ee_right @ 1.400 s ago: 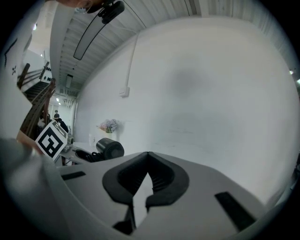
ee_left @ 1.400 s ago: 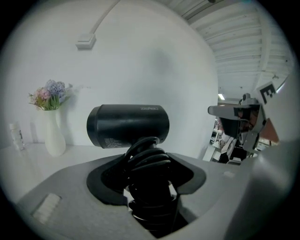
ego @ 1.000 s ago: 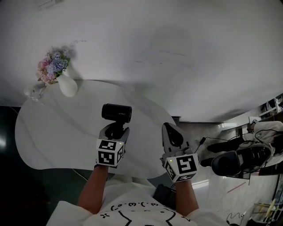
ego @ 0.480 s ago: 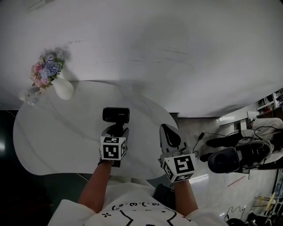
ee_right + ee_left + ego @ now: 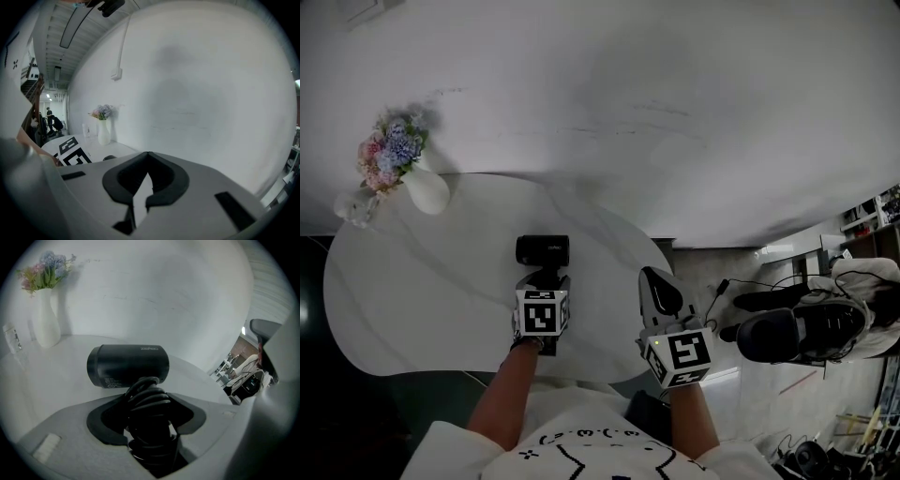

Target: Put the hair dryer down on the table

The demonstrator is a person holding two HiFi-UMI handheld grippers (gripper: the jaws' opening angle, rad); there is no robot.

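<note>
Between left gripper (image 5: 148,412) fingers (image 5: 70,441), cord (image 5: 149,397) wraps the hair dryer (image 5: 129,365)

Left gripper (image 5: 544,279), forearm outstretched, jaws clamped round the hair dryer (image 5: 543,249); right gripper (image 5: 656,281) alongside, jaws together, empty

You have one hair dryer (image 5: 543,249) in front of you, with one cord (image 5: 149,397) wound round its handle. On the one tabletop (image 5: 441,291) you can count one white vase (image 5: 425,190), one bunch of flowers (image 5: 386,152) in it, and one small clear glass thing (image 5: 352,208) just beside it. You hold two tongs, the left tongs (image 5: 543,280) and the right tongs (image 5: 655,275). Each carries one cube with square markers, so two cubes: the left cube (image 5: 540,314) and the right cube (image 5: 680,354).
</note>
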